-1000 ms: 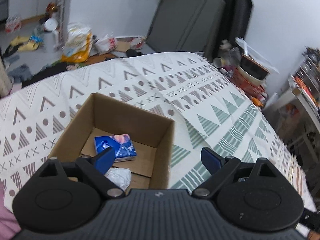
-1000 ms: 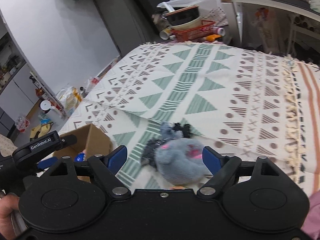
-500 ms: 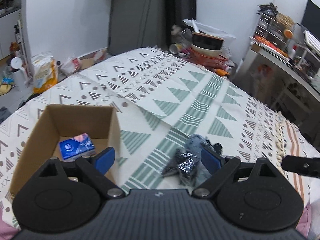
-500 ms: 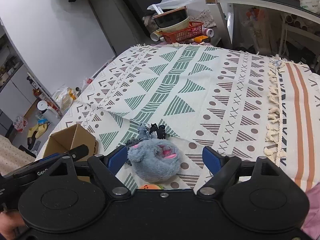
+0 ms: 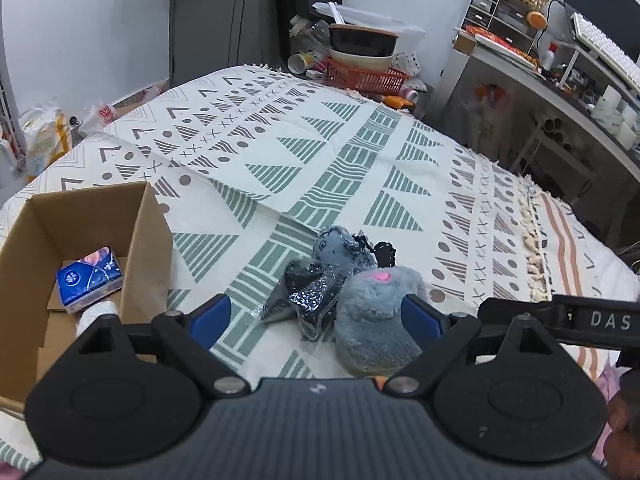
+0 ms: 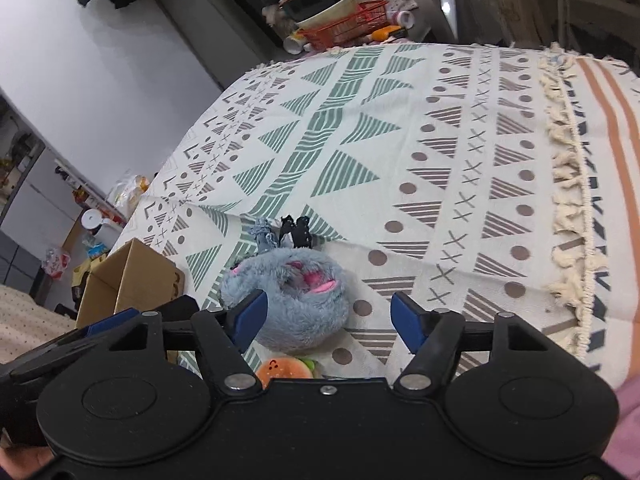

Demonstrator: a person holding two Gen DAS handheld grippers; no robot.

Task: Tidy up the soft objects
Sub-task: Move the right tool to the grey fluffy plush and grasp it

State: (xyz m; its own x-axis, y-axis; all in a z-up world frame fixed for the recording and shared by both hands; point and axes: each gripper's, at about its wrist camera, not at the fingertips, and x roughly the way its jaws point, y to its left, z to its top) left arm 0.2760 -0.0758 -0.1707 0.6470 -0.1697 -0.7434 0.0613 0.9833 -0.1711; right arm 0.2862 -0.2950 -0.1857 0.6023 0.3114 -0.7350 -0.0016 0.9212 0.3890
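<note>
We see the grey plush toy (image 6: 288, 300) lying on the patterned bedspread (image 6: 400, 152), between the fingers of the right hand-held gripper (image 6: 326, 316), whose jaws have just been closing without yet pressing it. The left hand-held gripper (image 5: 316, 316) hangs wide open and empty just near of it, with the cardboard box (image 5: 132, 248) to its left.

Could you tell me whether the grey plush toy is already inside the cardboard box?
No, the grey plush toy lies on the patterned bedspread to the right of the cardboard box, which holds a blue tissue pack.
</note>
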